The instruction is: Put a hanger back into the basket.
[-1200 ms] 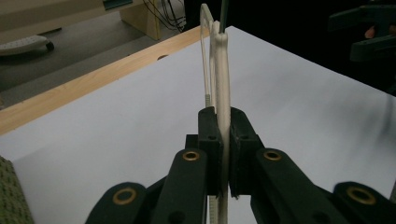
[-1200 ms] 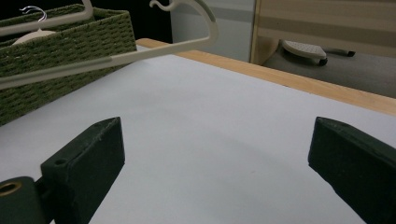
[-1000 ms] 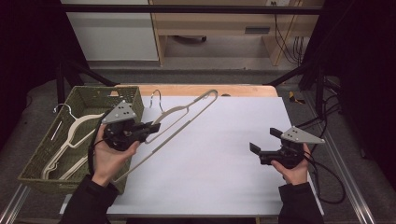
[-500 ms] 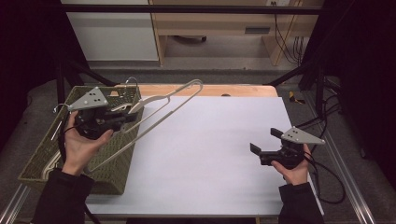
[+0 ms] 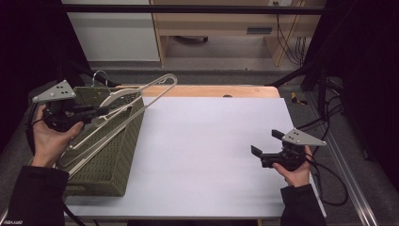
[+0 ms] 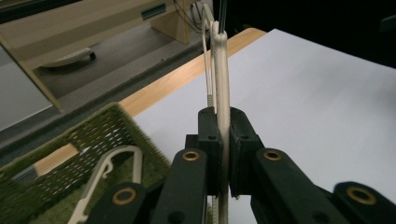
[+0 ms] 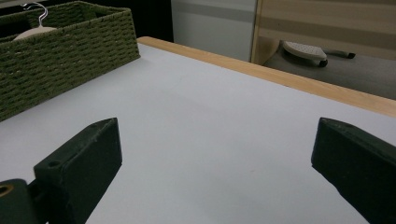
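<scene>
White covers the surface, with a green woven basket at its left edge. Above that basket the left hand-held gripper has its jaws clamped tight on a cream hanger, which slants up toward the surface's far edge. Another hanger lies inside the basket. Far right, the right hand-held gripper hovers with jaws spread wide, holding nothing.

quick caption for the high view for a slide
Left hand-held gripper carries a cream hanger above the green woven basket; right hand-held gripper waits open over the white table.
</scene>
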`<state>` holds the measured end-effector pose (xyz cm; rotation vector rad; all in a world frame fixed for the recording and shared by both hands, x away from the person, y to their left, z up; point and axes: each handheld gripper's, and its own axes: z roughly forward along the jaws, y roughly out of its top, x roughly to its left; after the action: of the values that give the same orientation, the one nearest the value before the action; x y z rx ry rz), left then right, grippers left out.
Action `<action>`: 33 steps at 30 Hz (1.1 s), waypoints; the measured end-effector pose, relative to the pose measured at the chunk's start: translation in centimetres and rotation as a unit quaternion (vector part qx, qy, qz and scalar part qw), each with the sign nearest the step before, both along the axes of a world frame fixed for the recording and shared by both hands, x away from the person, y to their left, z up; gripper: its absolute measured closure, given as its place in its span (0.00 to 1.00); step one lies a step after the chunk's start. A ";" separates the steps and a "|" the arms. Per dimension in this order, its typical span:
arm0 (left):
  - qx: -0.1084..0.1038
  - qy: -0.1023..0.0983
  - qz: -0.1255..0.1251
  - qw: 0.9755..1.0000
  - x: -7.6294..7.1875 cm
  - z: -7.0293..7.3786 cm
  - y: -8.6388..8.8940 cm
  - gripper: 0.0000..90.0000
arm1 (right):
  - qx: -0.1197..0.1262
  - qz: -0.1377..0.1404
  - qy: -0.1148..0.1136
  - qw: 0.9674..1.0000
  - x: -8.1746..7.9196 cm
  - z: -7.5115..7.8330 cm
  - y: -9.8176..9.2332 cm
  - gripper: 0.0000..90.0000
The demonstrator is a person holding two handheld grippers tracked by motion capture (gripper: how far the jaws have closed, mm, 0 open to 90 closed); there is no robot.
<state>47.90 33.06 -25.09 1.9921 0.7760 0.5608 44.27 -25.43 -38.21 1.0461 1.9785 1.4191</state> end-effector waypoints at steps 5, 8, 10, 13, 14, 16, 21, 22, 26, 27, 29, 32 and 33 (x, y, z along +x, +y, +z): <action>-0.001 0.006 0.012 1.000 0.7 -0.8 2.5 0.95 | -0.001 0.000 0.002 1.000 0.0 -0.1 0.0 0.03; -0.008 0.009 0.020 1.000 1.0 -1.4 3.8 0.95 | -0.003 0.002 0.001 1.000 0.0 -0.1 0.0 0.03; -0.007 0.013 0.025 1.000 1.1 -1.7 4.5 0.95 | -0.002 0.003 0.001 1.000 0.1 -0.1 0.0 0.03; -0.007 0.018 0.032 0.999 1.3 -2.2 5.4 0.95 | -0.003 0.001 0.002 1.000 0.1 -0.2 0.0 0.03; -0.005 0.019 0.034 0.999 1.3 -2.4 5.7 0.95 | -0.003 0.002 0.001 1.000 0.1 -0.2 0.0 0.03; -0.001 0.018 0.038 0.999 1.4 -2.7 6.3 0.95 | -0.005 0.001 0.002 1.000 0.1 -0.2 0.0 0.03; -0.009 0.020 0.048 0.999 1.5 -3.4 7.5 0.95 | -0.006 0.000 0.002 1.000 0.2 -0.3 -0.1 0.03; -0.011 0.020 0.049 0.999 1.4 -3.5 7.7 0.95 | -0.005 0.000 0.003 1.000 0.2 -0.3 -0.1 0.03; -0.013 0.024 0.054 0.998 1.4 -4.0 8.7 0.95 | -0.008 0.002 0.003 1.000 0.2 -0.3 -0.1 0.03; -0.012 0.024 0.056 0.998 1.3 -4.1 8.9 0.95 | -0.007 0.000 0.003 1.000 0.2 -0.3 0.0 0.03; -0.010 0.025 0.058 0.998 1.2 -4.3 9.4 0.95 | -0.008 0.000 0.004 1.000 0.2 -0.4 0.0 0.03; -0.013 0.026 0.063 0.998 1.1 -4.7 10.1 0.95 | -0.008 0.000 0.004 1.000 0.3 -0.4 0.0 0.03; -0.015 0.027 0.066 0.997 1.1 -4.8 10.3 0.95 | -0.009 0.000 0.004 1.000 0.3 -0.4 0.0 0.03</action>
<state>49.00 43.37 -29.88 1.9448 0.9498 0.5694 44.53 -25.41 -38.61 1.0469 1.9932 1.3969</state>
